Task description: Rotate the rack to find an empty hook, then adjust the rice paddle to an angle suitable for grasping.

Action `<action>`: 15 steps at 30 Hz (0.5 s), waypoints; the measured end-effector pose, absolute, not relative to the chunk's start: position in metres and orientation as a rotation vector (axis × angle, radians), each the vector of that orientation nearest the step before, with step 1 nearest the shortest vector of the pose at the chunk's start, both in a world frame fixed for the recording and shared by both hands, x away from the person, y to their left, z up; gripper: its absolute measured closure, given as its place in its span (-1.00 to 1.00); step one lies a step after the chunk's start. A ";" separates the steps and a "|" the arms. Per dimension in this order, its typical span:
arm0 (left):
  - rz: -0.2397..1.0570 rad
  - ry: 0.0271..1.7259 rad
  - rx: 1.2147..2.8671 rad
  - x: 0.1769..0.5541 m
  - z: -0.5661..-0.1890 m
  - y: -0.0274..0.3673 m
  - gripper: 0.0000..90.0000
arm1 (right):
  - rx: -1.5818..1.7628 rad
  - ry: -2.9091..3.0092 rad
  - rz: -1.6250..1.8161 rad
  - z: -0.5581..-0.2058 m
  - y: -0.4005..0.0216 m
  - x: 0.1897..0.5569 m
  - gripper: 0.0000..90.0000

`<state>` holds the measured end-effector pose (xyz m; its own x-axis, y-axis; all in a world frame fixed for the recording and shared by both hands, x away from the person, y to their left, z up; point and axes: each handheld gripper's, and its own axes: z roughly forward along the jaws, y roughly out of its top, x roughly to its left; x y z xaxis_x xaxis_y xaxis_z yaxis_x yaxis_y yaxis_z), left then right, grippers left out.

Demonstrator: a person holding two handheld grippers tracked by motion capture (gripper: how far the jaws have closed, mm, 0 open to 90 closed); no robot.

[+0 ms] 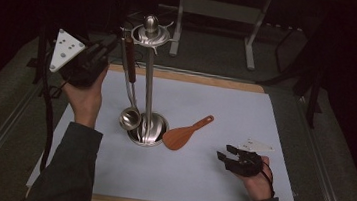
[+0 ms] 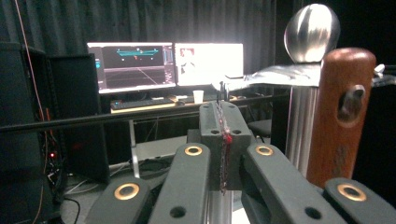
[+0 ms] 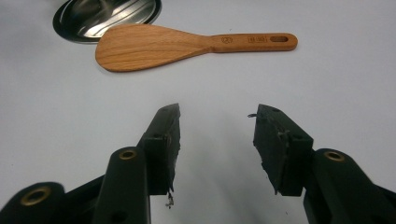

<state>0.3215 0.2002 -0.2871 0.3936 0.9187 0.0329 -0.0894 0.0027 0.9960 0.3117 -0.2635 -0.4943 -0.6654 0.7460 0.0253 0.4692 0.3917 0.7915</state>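
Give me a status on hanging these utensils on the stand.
Done: the ladle hangs from the stand. In hand: the left claw is shut with nothing in it, beside the ladle's wooden handle. Left: the wooden spatula lies on the table, in front of the open right claw.

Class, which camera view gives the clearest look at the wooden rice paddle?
The right gripper view: the wooden rice paddle lies close, whole, with handle stamps and hanging slot visible. The high view shows it small, beside the stand's base. The left gripper view looks elsewhere.
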 end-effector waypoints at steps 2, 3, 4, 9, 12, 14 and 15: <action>0.957 0.839 1.326 0.320 -0.290 0.203 1.00 | 1.057 2.321 1.156 -0.494 -0.263 0.312 0.13; 0.952 0.842 1.327 0.319 -0.291 0.205 1.00 | 1.057 2.322 1.155 -0.494 -0.263 0.312 0.13; 0.946 0.846 1.331 0.318 -0.293 0.207 1.00 | 1.055 2.323 1.154 -0.494 -0.263 0.312 0.13; 0.938 0.873 1.368 0.315 -0.307 0.215 1.00 | 1.054 2.325 1.155 -0.495 -0.261 0.312 0.13; 0.932 0.888 1.380 0.312 -0.317 0.220 1.00 | 1.047 2.330 1.153 -0.494 -0.259 0.312 0.13; 0.927 0.902 1.390 0.309 -0.325 0.223 1.00 | 1.040 2.333 1.154 -0.494 -0.257 0.312 0.13; 0.923 0.909 1.396 0.308 -0.330 0.225 0.99 | 1.039 2.333 1.154 -0.493 -0.256 0.313 0.13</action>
<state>0.3083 0.2249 -0.3305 0.3856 0.9224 0.0207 0.0063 -0.0251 0.9997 0.3127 -0.2558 -0.4931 -0.6757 0.7369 0.0198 0.4629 0.4033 0.7894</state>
